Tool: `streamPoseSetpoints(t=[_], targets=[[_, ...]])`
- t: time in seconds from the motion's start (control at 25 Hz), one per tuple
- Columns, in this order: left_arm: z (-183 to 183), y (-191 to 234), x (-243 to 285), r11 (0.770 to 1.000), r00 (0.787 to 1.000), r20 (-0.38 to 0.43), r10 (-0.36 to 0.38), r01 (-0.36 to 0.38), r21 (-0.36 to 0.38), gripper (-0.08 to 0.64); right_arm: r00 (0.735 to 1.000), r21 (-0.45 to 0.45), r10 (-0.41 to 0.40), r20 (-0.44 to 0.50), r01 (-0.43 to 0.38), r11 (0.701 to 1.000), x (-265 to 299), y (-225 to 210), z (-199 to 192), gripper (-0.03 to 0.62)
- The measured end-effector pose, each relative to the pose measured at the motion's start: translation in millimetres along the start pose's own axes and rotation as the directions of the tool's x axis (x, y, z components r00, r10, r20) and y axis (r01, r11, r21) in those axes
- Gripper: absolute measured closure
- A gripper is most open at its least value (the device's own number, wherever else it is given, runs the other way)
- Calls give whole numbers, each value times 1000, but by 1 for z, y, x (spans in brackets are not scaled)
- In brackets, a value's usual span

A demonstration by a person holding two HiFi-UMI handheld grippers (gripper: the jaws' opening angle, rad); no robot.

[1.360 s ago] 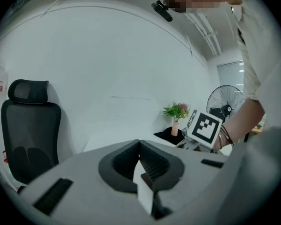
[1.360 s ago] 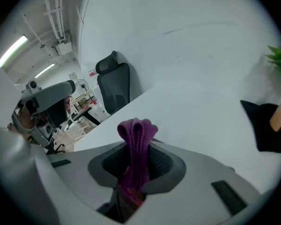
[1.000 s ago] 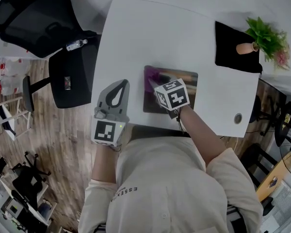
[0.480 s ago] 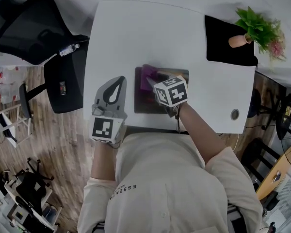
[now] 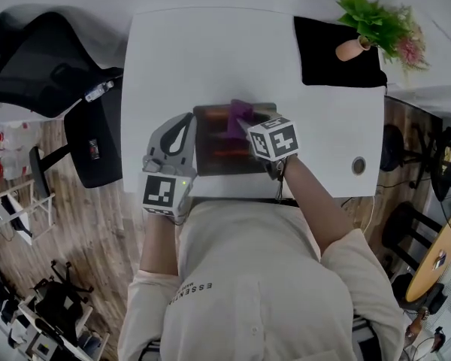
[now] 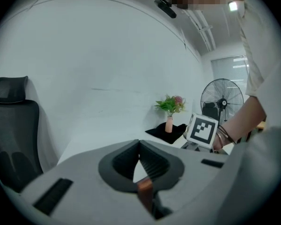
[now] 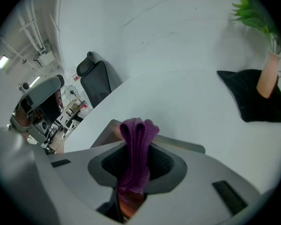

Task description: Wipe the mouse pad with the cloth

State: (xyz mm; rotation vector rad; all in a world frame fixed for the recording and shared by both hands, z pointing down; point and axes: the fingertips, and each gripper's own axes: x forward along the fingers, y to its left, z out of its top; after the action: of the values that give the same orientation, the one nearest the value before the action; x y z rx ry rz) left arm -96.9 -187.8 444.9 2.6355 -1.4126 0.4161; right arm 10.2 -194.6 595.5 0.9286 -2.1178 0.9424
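A dark mouse pad (image 5: 218, 140) lies on the white table (image 5: 210, 51), near its front edge. My right gripper (image 5: 246, 123) is over the pad's far middle, shut on a purple cloth (image 5: 237, 112). In the right gripper view the cloth (image 7: 136, 158) sticks up between the jaws of my right gripper (image 7: 138, 140), with a strip of the pad (image 7: 108, 131) beyond. My left gripper (image 5: 186, 120) sits at the pad's left edge, jaws closed on nothing. The left gripper view shows my left gripper (image 6: 139, 143) closed, with bare tabletop ahead.
A black mat (image 5: 334, 66) with a potted plant (image 5: 376, 19) sits at the table's back right. A cable hole (image 5: 358, 165) is at the front right. A black office chair (image 5: 41, 59) stands left of the table. A fan (image 6: 223, 97) stands off to the right.
The right gripper has carried the cloth from the pad's far left corner toward its far middle. The left gripper now sits closer to the pad's left edge. The head view has shifted.
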Motion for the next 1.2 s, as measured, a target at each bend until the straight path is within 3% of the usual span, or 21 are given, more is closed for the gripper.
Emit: streamPoseSetpoints(t=[0.44, 0.8, 0.96, 1.2], targets=[[5, -23, 16, 998, 998, 0, -57, 57, 30, 558, 995, 41, -97, -23, 98, 994, -37, -57, -20, 485], [15, -23, 9, 997, 998, 13, -69, 69, 35, 558, 967, 54, -243, -82, 247, 967, -66, -89, -30, 485], [18, -16, -5, 997, 997, 22, -71, 70, 44, 558, 971, 25, -236, -43, 238, 971, -78, -67, -16, 486], [16, 5, -34, 997, 998, 19, -63, 62, 40, 558, 993, -22, -114, -5, 114, 993, -58, 15, 0, 486]])
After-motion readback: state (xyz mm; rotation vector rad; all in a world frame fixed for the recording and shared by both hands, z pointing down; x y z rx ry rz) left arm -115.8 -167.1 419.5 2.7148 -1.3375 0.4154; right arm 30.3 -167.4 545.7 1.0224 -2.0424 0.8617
